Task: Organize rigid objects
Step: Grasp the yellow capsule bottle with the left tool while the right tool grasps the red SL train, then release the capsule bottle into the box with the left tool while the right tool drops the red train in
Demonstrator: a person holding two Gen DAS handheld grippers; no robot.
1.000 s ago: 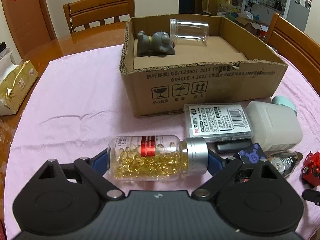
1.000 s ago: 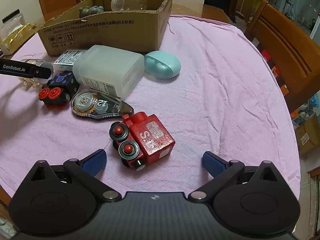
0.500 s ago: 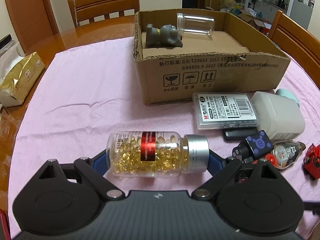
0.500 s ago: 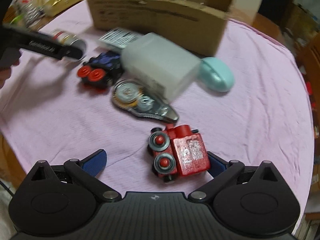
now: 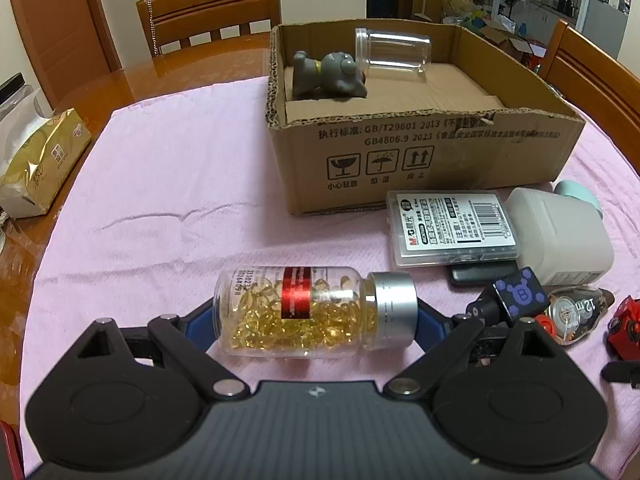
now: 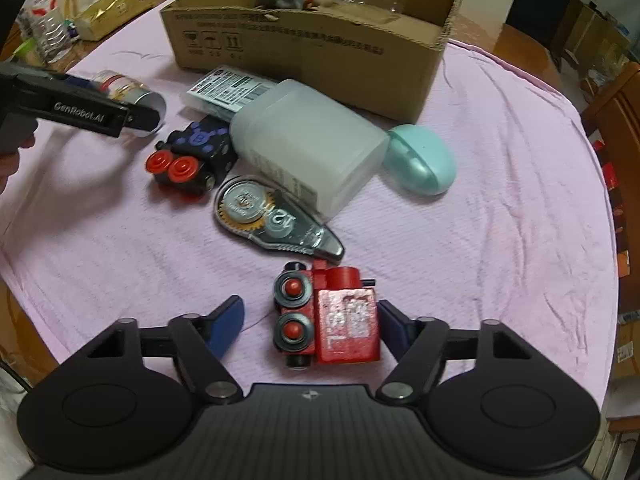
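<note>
My left gripper point(image 5: 316, 316) is shut on a clear capsule bottle point(image 5: 304, 312) with a silver cap, held sideways above the pink cloth. The cardboard box point(image 5: 420, 156) stands beyond it and holds a grey toy point(image 5: 328, 78) and an empty clear jar point(image 5: 394, 54). My right gripper point(image 6: 310, 318) is open, low over the cloth, with the red toy train point(image 6: 332, 318) between its fingers; the right finger touches it, the left stands apart. The left gripper point(image 6: 80, 110) with the bottle also shows in the right wrist view.
On the cloth lie a white plastic box point(image 6: 308, 144), a teal case point(image 6: 420, 158), a correction tape point(image 6: 272, 216), a black-and-blue toy train point(image 6: 192, 152) and a flat labelled case point(image 5: 452, 228). A gold tissue pack point(image 5: 36, 160) sits left. Wooden chairs surround the table.
My left gripper has lifted the capsule bottle and drawn back a little from the box. My right gripper has moved in until the red train sits between its open fingers.
</note>
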